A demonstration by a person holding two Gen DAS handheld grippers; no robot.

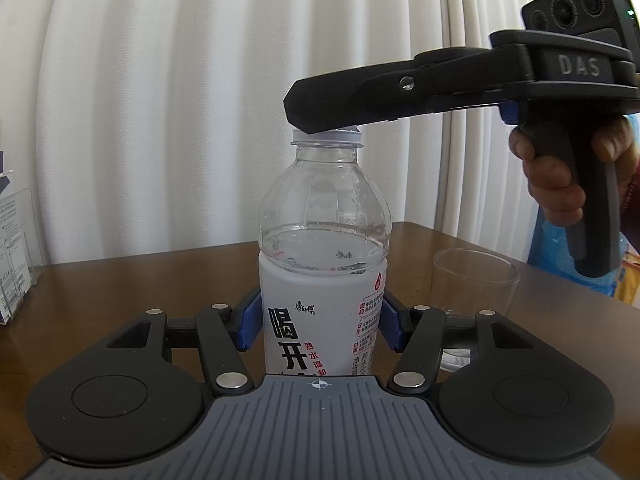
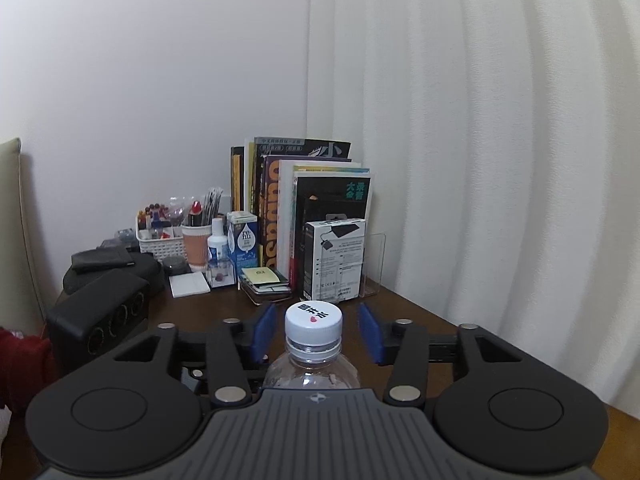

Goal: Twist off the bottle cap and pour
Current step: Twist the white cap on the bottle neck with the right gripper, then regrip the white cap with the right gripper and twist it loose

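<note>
Left claw (image 1: pixel 323 328) around bottle (image 1: pixel 324 240); right claw (image 2: pixel 316 334) flanking cap (image 2: pixel 313 322).

we see left wrist bright, daylight through curtain (image 1: pixel 200 100) | right wrist dimmer, flat indoor light | both sharp, strong fisheye bend, dark corner vignette

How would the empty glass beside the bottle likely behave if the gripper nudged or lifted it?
The glass looks empty and thin-walled, so it is probably light and would slide on the smooth table rather than resist. It looks short and wide, so tipping seems unlikely. Its clear, smooth wall may be slippery and could break if squeezed hard.
</note>
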